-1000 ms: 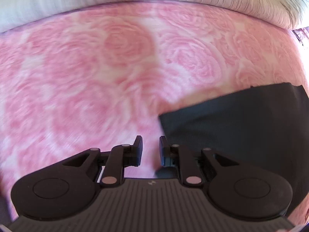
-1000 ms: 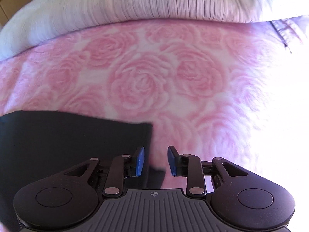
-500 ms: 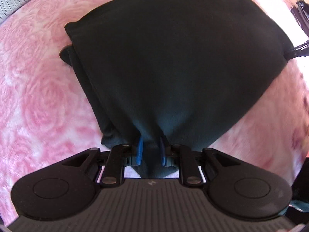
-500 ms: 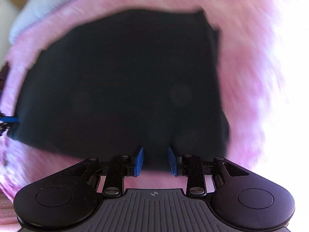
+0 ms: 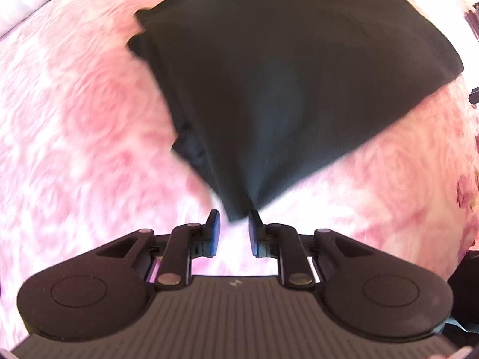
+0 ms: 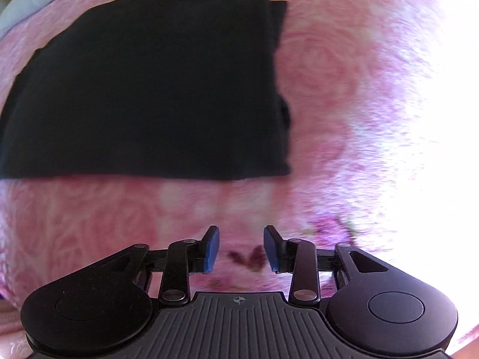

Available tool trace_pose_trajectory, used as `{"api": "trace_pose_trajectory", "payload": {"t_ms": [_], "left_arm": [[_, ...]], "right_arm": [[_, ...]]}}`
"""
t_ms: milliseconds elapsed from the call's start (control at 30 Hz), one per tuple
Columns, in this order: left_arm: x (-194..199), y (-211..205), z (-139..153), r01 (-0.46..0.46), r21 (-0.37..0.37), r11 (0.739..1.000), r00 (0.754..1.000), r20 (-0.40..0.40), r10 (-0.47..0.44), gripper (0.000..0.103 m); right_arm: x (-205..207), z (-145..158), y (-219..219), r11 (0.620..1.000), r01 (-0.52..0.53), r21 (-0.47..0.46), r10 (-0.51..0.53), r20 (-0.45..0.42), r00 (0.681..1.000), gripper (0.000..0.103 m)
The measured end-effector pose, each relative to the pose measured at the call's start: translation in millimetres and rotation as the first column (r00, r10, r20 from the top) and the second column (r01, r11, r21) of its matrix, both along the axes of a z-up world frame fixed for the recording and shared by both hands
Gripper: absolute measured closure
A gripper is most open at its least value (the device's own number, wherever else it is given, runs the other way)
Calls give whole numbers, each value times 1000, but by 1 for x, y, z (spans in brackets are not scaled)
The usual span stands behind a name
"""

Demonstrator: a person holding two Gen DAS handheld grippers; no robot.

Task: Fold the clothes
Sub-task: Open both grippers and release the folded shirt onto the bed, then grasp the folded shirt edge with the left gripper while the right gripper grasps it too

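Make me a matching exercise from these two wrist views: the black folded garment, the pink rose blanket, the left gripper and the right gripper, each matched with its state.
Things:
1. black folded fabric garment
2. pink rose-patterned fleece blanket
3. left gripper
4. right gripper

States:
A. open, well back from the cloth
B. lies in flat layers
C. open, a cloth corner at its fingertips
D. spread underneath

Pairs: 1-B, 2-D, 3-C, 4-A

left hand-held gripper (image 5: 233, 220): released black garment (image 5: 287, 89) corner | right hand-held gripper (image 6: 241, 236): released, backed off

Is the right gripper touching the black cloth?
Apart. The right wrist view shows pink blanket between the open right gripper and the black cloth.
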State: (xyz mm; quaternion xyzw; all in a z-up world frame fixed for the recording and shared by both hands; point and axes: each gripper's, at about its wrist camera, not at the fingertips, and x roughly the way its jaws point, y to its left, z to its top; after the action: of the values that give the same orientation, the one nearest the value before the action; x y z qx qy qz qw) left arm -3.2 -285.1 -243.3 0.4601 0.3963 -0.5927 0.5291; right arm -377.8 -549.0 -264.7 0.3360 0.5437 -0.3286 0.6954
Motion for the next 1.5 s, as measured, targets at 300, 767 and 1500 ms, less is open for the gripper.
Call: {"api": "trace_pose_trajectory", "payload": {"t_ms": [300,767,1500], "left_arm": [[-11,30,37,-32,-15,999,998,60,32,80],[20,14,58,336,-57,940,939,100,-329,24],[104,-4,60,838,-183,514,545,344,-765,18]], "right_arm": [[39,24,30,996,-87,-23,87,9,996,51],[128,66,102,994,-7,-111,1,-53,999,43],[313,76,227,955,244,-166,-266,-122,956,42]]}}
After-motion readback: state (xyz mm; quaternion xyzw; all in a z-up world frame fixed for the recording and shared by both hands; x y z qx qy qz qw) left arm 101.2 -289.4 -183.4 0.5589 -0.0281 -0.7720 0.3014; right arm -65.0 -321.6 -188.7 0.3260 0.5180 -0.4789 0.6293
